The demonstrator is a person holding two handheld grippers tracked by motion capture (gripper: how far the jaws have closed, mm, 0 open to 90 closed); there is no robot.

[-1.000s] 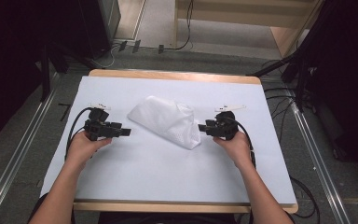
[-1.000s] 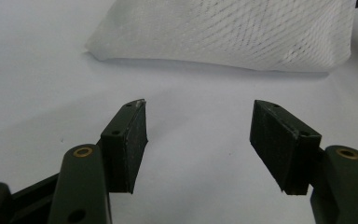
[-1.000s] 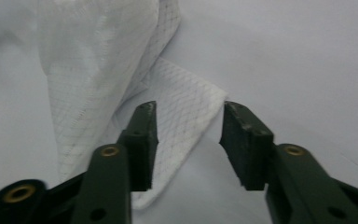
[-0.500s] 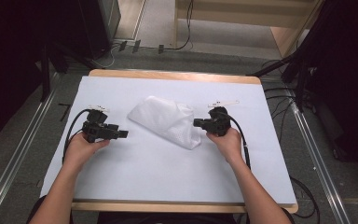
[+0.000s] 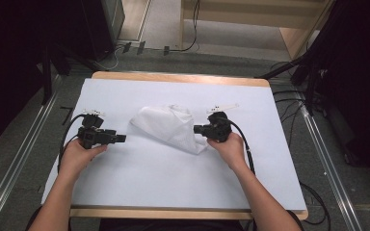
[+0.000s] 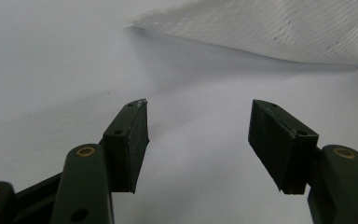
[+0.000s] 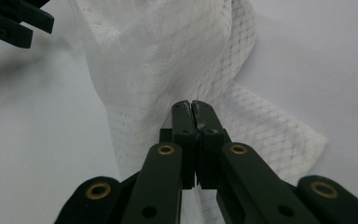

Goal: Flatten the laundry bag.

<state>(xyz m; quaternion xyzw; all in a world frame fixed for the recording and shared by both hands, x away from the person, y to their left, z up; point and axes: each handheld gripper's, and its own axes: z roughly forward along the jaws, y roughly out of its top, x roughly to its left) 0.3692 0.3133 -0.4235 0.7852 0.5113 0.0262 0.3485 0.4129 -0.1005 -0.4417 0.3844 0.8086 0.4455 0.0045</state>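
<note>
Cloth (image 5: 171, 127) is pinched at its near corner by the right hand-held gripper (image 5: 198, 129), jaws having just closed on it. Left hand-held gripper (image 5: 121, 138) sits wide open beside it, so next it probably needs to grab the far edge.

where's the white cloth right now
In the high view the white cloth lies crumpled mid-table on the white sheet, between the two claws: the right claw pinches its right edge, while the open left claw sits apart to its left.

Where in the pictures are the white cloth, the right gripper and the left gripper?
white cloth (image 5: 166, 126): high view, middle of its raised fold.
right gripper (image 7: 191, 104): right gripper view, tips of its closed jaws pinching the cloth.
left gripper (image 6: 198, 116): left gripper view, gap between its open jaws.
</note>
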